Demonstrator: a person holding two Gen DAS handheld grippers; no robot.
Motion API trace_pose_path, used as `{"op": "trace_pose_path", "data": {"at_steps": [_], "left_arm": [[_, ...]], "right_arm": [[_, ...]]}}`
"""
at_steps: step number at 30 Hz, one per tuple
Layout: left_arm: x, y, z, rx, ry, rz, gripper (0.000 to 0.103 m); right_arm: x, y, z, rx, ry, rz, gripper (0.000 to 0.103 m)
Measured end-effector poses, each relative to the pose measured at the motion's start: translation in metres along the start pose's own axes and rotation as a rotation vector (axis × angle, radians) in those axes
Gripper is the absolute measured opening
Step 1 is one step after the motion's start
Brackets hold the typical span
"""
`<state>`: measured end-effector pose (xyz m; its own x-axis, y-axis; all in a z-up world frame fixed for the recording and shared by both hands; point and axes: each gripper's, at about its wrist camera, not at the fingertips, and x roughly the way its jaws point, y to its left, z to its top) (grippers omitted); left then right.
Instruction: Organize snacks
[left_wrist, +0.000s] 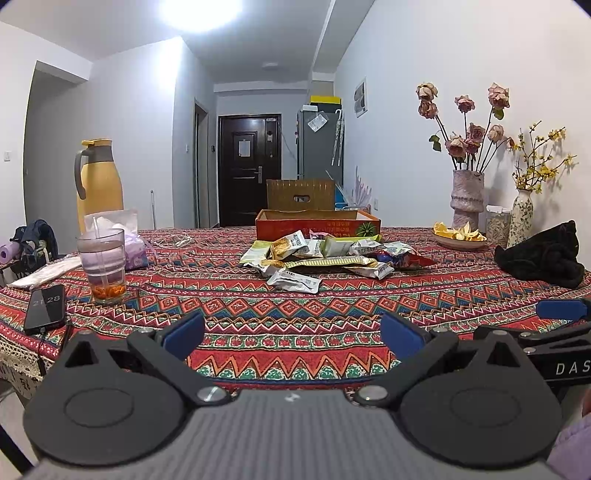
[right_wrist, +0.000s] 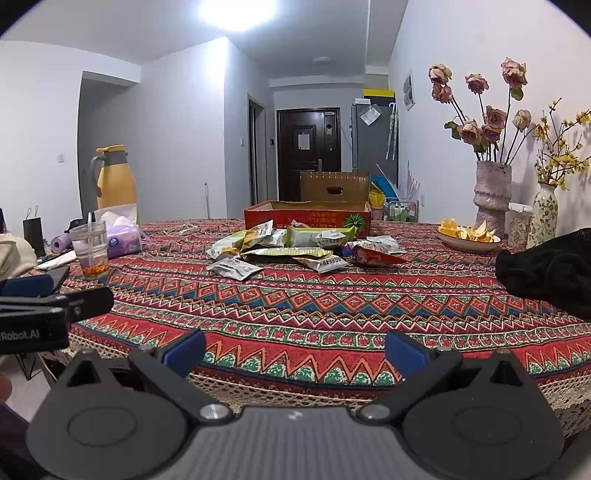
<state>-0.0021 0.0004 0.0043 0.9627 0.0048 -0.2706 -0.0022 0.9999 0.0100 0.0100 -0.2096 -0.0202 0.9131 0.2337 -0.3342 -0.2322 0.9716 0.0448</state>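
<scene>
Start pose. Your left tongs (left_wrist: 291, 334) and right tongs (right_wrist: 295, 350) hover empty, jaws spread wide, at the table's (left_wrist: 295, 314) near edge. The snacks (left_wrist: 325, 254) lie heaped mid-table, just before the open box (left_wrist: 317, 223), probably their destination.

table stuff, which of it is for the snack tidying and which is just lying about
For the job:
snack packets, heaped mid-table
orange cardboard tray just behind them
left gripper and right gripper, both open, empty

Just lying about:
glass with straw
phone
tissue pack
yellow jug
bowl of peels
two flower vases
black cloth
</scene>
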Motion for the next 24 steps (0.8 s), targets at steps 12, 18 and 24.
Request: {"op": "trace_pose_path", "data": {"at_steps": [12, 18, 24], "left_arm": [[-0.0004, -0.0007, 0.0013, 0.006, -0.006, 0.002, 0.103], [-0.0003, -0.0006, 0.0019, 0.007, -0.006, 0.003, 0.103], [0.0006, 0.0001, 0.0024, 0.007, -0.004, 0.004, 0.103]], "right_arm": [[-0.0002, -0.0018, -0.0001, 0.0, 0.0, 0.001, 0.103], [0.0001, -0.0016, 0.0006, -0.002, 0.001, 0.001, 0.103], [0.0023, -0.0016, 0.0004, -0.002, 0.008, -0.002, 0.103]]}}
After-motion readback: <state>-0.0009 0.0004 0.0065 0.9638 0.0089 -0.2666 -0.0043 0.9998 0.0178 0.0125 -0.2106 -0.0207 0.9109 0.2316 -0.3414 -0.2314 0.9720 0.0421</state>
